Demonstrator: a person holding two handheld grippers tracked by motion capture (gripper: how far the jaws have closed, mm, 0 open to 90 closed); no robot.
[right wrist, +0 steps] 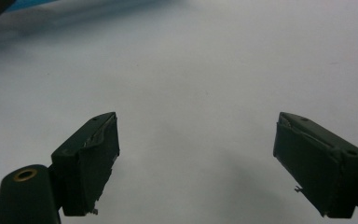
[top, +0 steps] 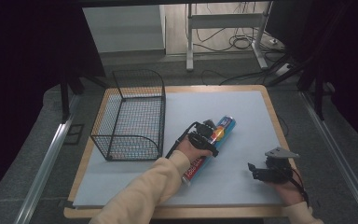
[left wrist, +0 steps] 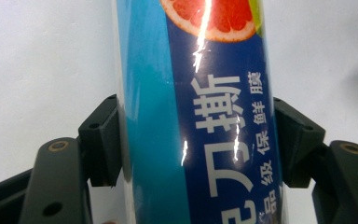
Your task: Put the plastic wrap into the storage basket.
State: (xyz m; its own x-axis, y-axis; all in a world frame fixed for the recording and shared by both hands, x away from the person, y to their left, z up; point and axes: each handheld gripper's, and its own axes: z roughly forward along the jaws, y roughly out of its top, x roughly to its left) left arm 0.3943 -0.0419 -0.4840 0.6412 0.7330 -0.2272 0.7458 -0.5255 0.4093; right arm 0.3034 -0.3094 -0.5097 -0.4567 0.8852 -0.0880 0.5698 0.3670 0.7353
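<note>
A long blue cling-film roll [top: 225, 124] with a grapefruit picture lies slanted on the pale blue mat [top: 242, 107], near its middle. My left gripper [top: 207, 136] is shut on the roll's middle part. In the left gripper view the roll [left wrist: 205, 116] runs up between the two black jaws, and both pads [left wrist: 103, 140] press its sides. My right gripper [top: 255, 171] rests open near the mat's front right corner, well apart from the roll. In the right gripper view my right gripper [right wrist: 196, 158] has bare mat between its jaws.
A black wire basket [top: 121, 95] stands on the left part of the mat, with nothing in it. The wooden table edge [top: 275, 116] borders the mat on the right. Beyond the table are a desk frame [top: 190, 42] and cables on the floor.
</note>
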